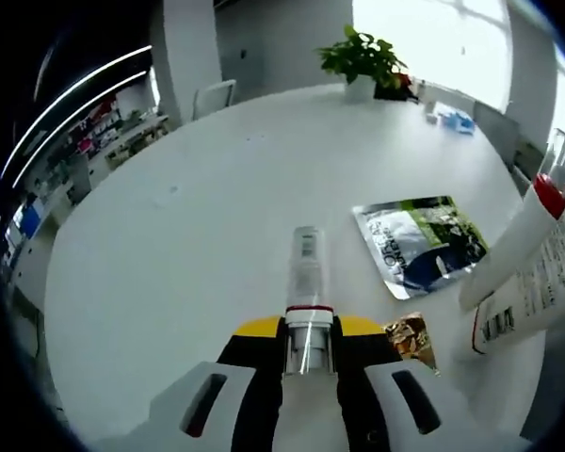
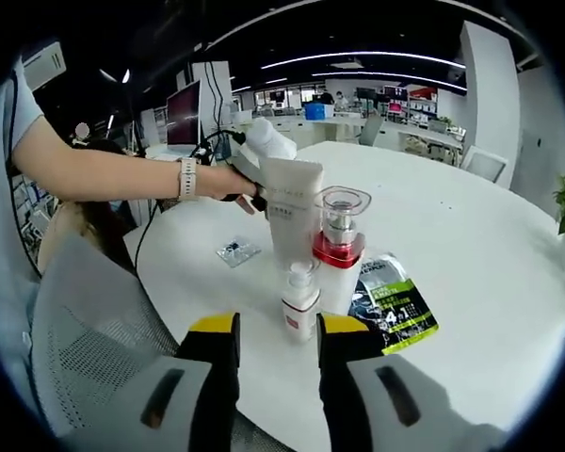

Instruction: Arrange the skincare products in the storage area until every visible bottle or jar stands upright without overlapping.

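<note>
We note the left gripper [image 1: 310, 363] clamped on a clear pump bottle [image 1: 307, 282] with a red collar, pointing out over the white table [image 1: 188, 235]. Right gripper [image 2: 277, 341]: jaws apart, a small white bottle [image 2: 299, 299] just ahead between them, a taller red-collared bottle [image 2: 339, 243] and white tube [image 2: 290, 212] behind

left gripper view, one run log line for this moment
left gripper: shut on clear-capped slim bottle | right gripper: open, before small white pump bottle | white round table
</note>
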